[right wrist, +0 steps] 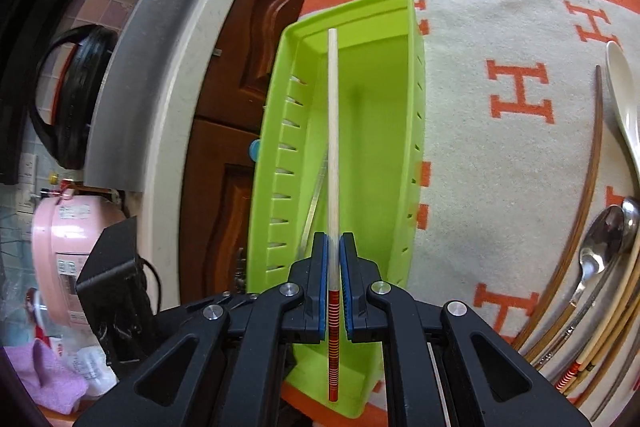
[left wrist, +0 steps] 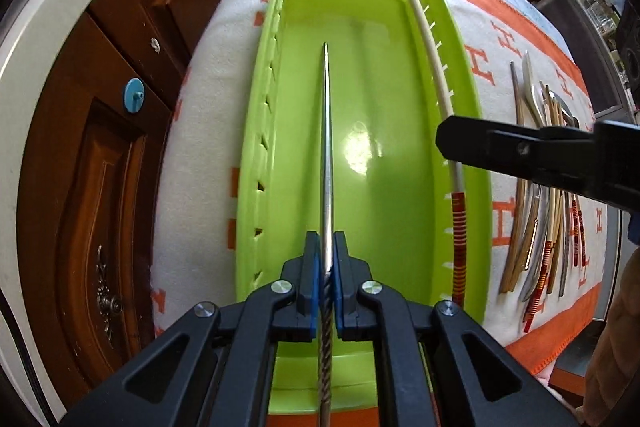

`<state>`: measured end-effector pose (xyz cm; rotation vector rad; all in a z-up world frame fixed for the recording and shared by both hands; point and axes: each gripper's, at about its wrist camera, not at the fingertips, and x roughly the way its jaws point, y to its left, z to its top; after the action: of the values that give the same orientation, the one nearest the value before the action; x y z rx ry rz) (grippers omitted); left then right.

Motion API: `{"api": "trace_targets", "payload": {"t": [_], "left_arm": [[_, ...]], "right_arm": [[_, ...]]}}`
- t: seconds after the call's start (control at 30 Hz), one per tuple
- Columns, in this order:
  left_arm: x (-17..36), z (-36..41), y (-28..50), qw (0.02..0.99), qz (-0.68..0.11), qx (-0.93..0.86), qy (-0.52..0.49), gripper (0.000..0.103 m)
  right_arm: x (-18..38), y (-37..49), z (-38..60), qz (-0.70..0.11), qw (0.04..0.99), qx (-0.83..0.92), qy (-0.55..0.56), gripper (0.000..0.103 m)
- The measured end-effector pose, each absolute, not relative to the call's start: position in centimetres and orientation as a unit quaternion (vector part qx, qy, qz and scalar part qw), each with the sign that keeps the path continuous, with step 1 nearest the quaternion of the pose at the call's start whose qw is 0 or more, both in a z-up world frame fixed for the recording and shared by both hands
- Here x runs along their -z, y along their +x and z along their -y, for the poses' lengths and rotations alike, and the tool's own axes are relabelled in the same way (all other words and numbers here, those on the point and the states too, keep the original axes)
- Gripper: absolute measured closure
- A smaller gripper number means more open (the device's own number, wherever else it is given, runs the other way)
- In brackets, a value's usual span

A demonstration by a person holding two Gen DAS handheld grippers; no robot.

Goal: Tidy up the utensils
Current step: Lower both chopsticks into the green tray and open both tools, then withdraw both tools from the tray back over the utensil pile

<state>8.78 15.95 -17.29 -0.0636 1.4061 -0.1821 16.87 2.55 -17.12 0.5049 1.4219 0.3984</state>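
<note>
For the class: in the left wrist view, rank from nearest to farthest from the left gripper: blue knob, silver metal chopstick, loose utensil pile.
1. Silver metal chopstick, clamped in the left gripper.
2. Loose utensil pile, on the right, on the blanket.
3. Blue knob, left, on the cabinet.

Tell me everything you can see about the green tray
The green tray is a long, lime-green rectangular bin that looks like glossy plastic, with a smooth flat floor and raised walls pierced by rows of slots along both long sides. It lies on a cream and orange cloth patterned with letter H shapes, near wooden cabinet doors. Nothing can be seen lying on its floor. Over it, the left gripper holds a metal chopstick and the right gripper a pale chopstick with red stripes.
</note>
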Motion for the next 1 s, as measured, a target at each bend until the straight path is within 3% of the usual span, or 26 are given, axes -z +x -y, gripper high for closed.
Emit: {"api": "trace_targets", "payload": {"t": [0.37, 0.47, 0.5, 0.63, 0.83, 0.9, 0.93, 1.0], "left_arm": [[16.9, -17.5, 7.6, 0.769, -0.633, 0.082, -0.048, 0.098], [17.0, -17.1, 9.0, 0.772, -0.629, 0.074, -0.055, 0.098], [17.0, -17.0, 9.4, 0.773, -0.628, 0.073, -0.056, 0.098], [16.3, -16.7, 10.8, 0.79, -0.608, 0.057, -0.056, 0.097], [15.0, -16.1, 11.5, 0.803, -0.591, 0.054, -0.058, 0.077], [14.6, -15.6, 11.2, 0.804, -0.59, 0.053, -0.048, 0.066], [14.3, -15.3, 11.2, 0.807, -0.587, 0.049, -0.042, 0.055], [13.5, -14.6, 10.6, 0.814, -0.578, 0.05, -0.029, 0.048]], "right_arm": [[17.9, 16.4, -4.2, -0.655, 0.718, -0.156, 0.178, 0.096], [17.4, 16.4, -4.4, -0.653, 0.719, -0.157, 0.178, 0.079], [17.1, 16.3, -4.4, -0.649, 0.723, -0.156, 0.178, 0.065], [15.4, 15.9, -4.2, -0.626, 0.745, -0.156, 0.17, 0.062], [13.7, 15.2, -2.4, -0.615, 0.756, -0.149, 0.164, 0.062], [13.2, 14.9, -1.5, -0.616, 0.757, -0.144, 0.166, 0.062], [13.1, 14.6, -1.0, -0.616, 0.757, -0.141, 0.165, 0.062], [13.0, 14.2, 0.0, -0.614, 0.76, -0.136, 0.161, 0.062]]}}
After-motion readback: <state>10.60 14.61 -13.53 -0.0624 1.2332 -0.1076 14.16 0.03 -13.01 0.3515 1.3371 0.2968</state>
